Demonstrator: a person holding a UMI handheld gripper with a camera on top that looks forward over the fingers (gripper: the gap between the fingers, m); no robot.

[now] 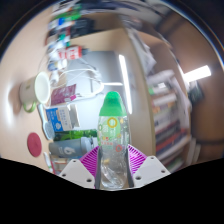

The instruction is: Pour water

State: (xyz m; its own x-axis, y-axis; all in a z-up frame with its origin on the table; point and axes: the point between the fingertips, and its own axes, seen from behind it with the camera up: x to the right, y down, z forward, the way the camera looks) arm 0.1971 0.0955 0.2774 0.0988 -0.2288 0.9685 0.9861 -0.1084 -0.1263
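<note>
My gripper (pixel 112 163) is shut on a clear plastic bottle (pixel 112 140) with a green cap and a green-and-white label. The magenta pads (pixel 90 160) press on both sides of its lower body. The bottle is lifted and stands roughly upright in the view, its cap (pixel 111 103) pointing away from me. The whole scene behind it is tilted. Just beyond the left finger is a clear glass or jar (pixel 62 152) with a pink round lid (pixel 35 144) beside it.
To the left stands a clear plastic container (pixel 72 95) with packets and a blue-labelled box (pixel 66 120). A white mug (pixel 38 90) is further left. Shelves with books (pixel 165 110) fill the right side. A lit ceiling lamp (pixel 198 74) shows far right.
</note>
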